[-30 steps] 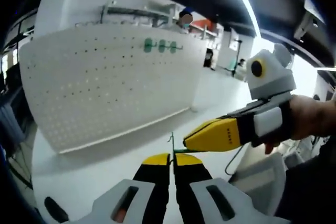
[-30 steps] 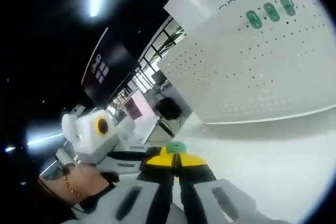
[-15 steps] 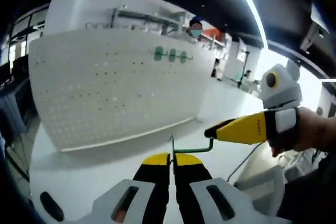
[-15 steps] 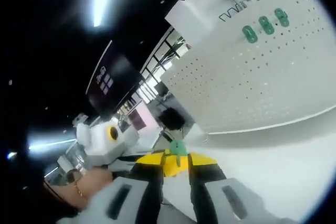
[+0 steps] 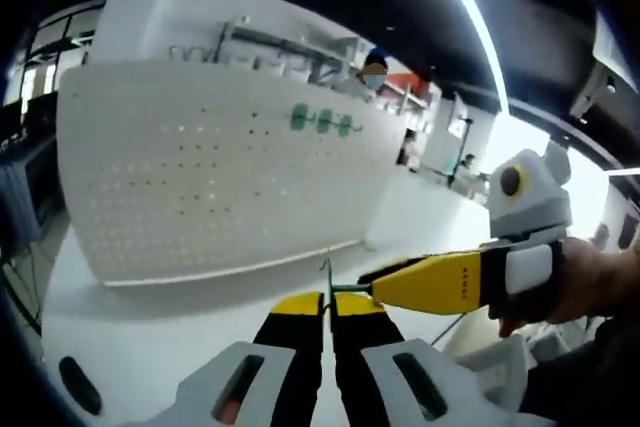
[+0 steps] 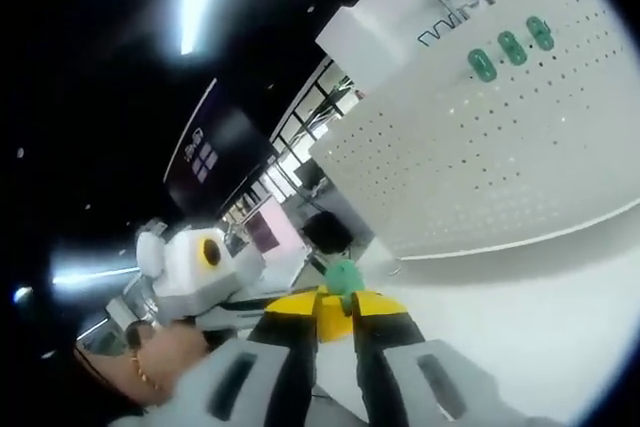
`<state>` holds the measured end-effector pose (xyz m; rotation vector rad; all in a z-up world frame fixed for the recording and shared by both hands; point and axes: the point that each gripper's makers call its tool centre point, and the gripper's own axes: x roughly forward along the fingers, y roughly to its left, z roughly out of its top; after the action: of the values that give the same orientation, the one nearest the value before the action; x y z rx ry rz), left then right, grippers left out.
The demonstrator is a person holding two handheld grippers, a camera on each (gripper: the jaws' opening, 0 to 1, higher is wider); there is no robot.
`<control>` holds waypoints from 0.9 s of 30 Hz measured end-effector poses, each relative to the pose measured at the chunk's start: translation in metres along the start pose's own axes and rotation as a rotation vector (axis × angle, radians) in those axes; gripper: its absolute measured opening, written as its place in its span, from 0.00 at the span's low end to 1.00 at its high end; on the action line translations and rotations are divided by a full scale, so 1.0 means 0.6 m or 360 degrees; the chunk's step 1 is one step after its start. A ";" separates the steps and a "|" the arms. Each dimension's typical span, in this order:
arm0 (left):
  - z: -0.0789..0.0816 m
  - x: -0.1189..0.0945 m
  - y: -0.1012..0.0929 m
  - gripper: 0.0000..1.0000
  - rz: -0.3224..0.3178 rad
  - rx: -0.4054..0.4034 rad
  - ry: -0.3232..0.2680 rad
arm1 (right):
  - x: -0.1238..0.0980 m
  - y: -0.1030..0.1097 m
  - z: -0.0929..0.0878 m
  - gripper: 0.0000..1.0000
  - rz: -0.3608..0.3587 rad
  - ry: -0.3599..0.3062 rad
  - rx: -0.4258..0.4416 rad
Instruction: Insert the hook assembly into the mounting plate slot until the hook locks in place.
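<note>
My left gripper (image 5: 327,299) is shut on a thin wire hook (image 5: 326,269) that stands up from its yellow tips. From the right comes my right gripper (image 5: 365,287), its yellow jaws level with the hook and touching its green stem. In the right gripper view, the right gripper (image 6: 335,297) is shut on a small green mounting plate (image 6: 342,273) that pokes up between its jaws. Both are held in the air in front of a white pegboard (image 5: 220,177).
Three green plates (image 6: 510,45) hang near the pegboard's top, seen also in the left gripper view (image 5: 322,120). A white tabletop (image 5: 150,327) runs beneath. A hand (image 6: 160,357) holds the left gripper. A person (image 5: 373,69) stands behind the board.
The right gripper has drawn back in toward the left gripper's tips, covering the green stem that showed between them. Its jaws have narrowed onto the green plate.
</note>
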<state>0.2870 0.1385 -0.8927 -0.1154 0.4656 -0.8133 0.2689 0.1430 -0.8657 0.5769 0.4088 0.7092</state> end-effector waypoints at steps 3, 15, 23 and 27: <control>0.004 -0.001 -0.003 0.01 -0.0009 -0.0021 -0.0023 | -0.001 -0.001 0.005 0.08 -0.0001 -0.0026 0.0021; 0.015 -0.012 0.002 0.01 0.0018 -0.0030 -0.0051 | 0.009 0.011 0.011 0.05 0.0017 -0.0095 0.0089; 0.011 -0.013 0.005 0.01 0.0025 -0.0083 -0.0037 | 0.010 0.011 0.008 0.02 -0.0011 -0.0070 0.0000; 0.010 -0.009 0.003 0.01 0.0022 -0.0077 -0.0024 | 0.009 0.001 0.010 0.00 -0.0049 -0.0077 0.0006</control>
<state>0.2876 0.1428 -0.8859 -0.1628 0.4712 -0.7872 0.2757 0.1452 -0.8618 0.5891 0.3731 0.6640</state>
